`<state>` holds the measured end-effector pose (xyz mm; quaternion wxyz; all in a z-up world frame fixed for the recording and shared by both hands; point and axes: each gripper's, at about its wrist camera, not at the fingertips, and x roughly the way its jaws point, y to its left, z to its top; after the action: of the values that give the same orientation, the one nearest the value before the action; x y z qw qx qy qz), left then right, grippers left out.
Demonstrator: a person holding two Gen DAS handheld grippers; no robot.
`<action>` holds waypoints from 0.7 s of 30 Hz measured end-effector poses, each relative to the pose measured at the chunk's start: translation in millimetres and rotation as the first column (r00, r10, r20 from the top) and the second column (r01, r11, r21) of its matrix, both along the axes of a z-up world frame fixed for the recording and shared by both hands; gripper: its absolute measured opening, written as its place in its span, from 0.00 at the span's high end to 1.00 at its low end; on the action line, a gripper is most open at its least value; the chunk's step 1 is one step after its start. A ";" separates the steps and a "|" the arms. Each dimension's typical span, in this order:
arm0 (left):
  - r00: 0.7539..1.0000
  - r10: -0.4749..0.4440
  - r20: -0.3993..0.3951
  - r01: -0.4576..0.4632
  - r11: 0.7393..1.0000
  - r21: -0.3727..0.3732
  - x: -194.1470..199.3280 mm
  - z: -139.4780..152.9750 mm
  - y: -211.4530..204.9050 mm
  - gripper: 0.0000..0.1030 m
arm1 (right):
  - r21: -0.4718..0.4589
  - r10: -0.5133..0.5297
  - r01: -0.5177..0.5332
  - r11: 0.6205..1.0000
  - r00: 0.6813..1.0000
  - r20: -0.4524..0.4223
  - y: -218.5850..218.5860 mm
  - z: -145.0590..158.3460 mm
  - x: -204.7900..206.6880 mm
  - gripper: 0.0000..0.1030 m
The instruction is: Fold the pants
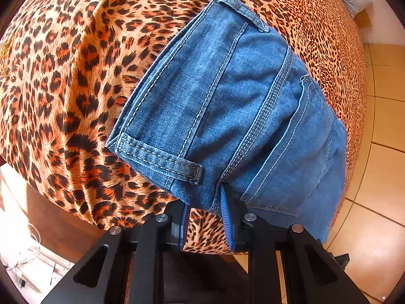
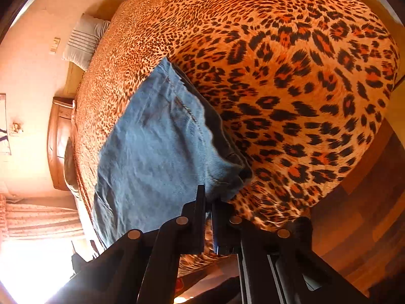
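Your left gripper (image 1: pixel 203 212) has its jaws narrowed on the near edge of the jeans (image 1: pixel 227 106), with a denim fold between the blue pads just below the belt loop (image 1: pixel 162 159). Your right gripper (image 2: pixel 208 202) has its jaws pinched nearly together on a bunched corner of the paler leg end (image 2: pixel 157 147). From both pairs of jaws the denim runs away and upward across the leopard-print bedspread (image 1: pixel 63 76), long axis along the bed toward the pillow (image 2: pixel 83 40). Each hand holds its own end, so you'd likely bring one end over the other.
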<state>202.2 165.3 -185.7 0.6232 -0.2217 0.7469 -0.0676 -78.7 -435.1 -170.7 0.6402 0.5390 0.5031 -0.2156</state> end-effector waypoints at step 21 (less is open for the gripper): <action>0.987 -0.032 0.158 0.048 0.994 -0.097 89.9 39.7 36.4 0.40 | -0.133 0.541 -0.524 0.841 0.821 0.185 52.7 43.8 240.1 0.59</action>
<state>292.1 201.7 -146.1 0.6662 -0.2319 0.6959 -0.1347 161.4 -382.4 -126.9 0.7455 0.3724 0.5527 0.0125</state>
